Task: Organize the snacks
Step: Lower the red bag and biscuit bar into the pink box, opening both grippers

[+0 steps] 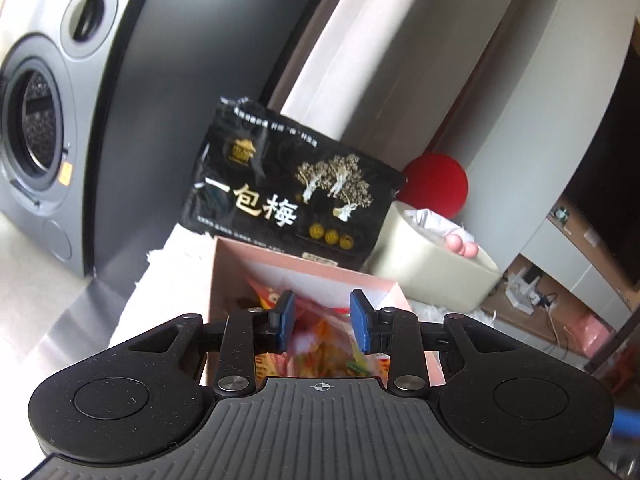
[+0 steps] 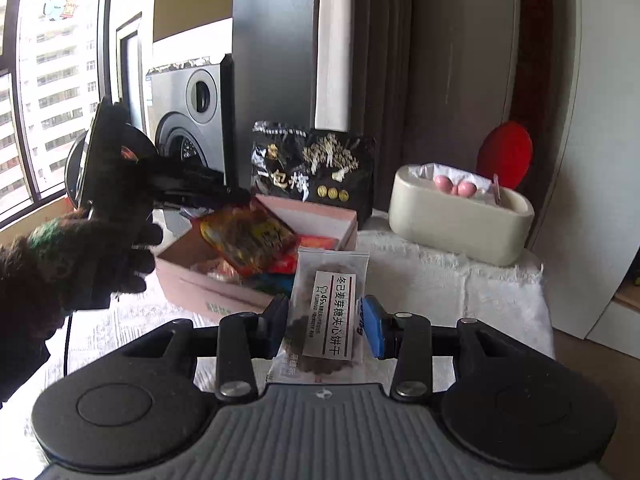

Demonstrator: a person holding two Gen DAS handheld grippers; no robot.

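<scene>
The right hand-held gripper grasps a clear biscuit packet near the pink box. The left hand-held gripper hangs released over it. White cloth covers the table; washer behind.

worktop has a white fuzzy cloth on it, with the pink box, black plum bag and cream tub sitting on top

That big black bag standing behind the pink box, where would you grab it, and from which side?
Probably by its crinkled top edge, coming from above. The black bag stands upright behind the pink box, which hides its lower edge, and a dark panel sits close behind it. Its broad face is too wide for a gripper, but the flat top seam is thin and free. The left gripper is open above the box.
</scene>
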